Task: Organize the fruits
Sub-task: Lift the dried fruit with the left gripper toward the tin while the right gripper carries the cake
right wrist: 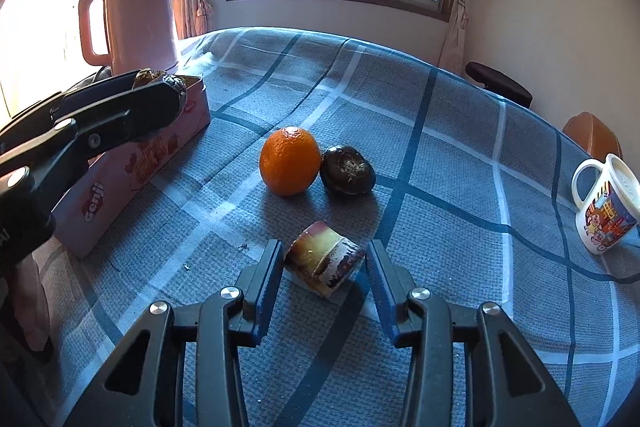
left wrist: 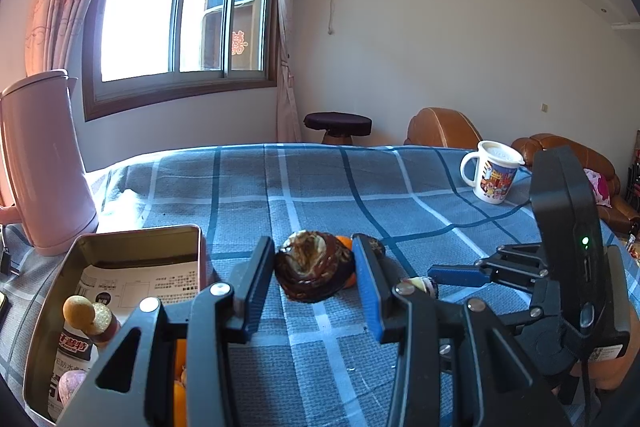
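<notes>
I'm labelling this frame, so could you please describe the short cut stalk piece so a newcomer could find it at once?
On the blue plaid tablecloth, look just in front of the orange and the dark brown round fruit. The cut stalk piece lies between the right gripper's open fingers: a stubby cylinder, purple and yellowish, not round.

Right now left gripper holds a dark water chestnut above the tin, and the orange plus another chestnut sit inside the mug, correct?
Not the mug. The right wrist view shows the orange and second water chestnut lying on the checked tablecloth, touching. The left gripper does hold a chestnut above the tin.
</notes>
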A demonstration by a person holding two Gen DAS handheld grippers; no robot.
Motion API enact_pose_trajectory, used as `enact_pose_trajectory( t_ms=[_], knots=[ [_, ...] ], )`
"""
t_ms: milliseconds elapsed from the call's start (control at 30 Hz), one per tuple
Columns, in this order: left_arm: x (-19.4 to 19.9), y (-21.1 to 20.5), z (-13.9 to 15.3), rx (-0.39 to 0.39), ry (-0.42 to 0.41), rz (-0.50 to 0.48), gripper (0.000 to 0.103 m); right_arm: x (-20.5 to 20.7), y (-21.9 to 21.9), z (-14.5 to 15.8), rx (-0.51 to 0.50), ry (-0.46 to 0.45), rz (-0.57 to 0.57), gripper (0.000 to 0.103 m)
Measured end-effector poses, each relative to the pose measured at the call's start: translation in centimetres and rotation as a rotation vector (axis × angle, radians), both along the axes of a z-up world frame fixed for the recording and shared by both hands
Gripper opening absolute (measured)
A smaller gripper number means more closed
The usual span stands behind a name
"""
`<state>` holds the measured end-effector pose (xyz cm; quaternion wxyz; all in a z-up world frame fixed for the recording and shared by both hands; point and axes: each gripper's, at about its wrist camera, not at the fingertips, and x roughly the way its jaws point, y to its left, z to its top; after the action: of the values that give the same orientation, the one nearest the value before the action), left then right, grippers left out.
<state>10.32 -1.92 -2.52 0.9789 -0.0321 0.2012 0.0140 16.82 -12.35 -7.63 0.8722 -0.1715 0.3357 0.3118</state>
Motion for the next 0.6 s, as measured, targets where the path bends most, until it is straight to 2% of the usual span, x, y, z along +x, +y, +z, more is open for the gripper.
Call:
enact_pose_trajectory(
  t_ms=[300,600],
  knots=[
    [-1.1,0.3,0.1,0.010,-0.024,0.006,0.042,-2.0,-0.4,1.5,0.026,-0.135,-0.007,0.044],
    [-2.5,1.9,0.6,0.019,-0.037,0.040,0.042,-3.5,0.9,2.5,0.054,-0.200,0.021,0.044]
  ],
)
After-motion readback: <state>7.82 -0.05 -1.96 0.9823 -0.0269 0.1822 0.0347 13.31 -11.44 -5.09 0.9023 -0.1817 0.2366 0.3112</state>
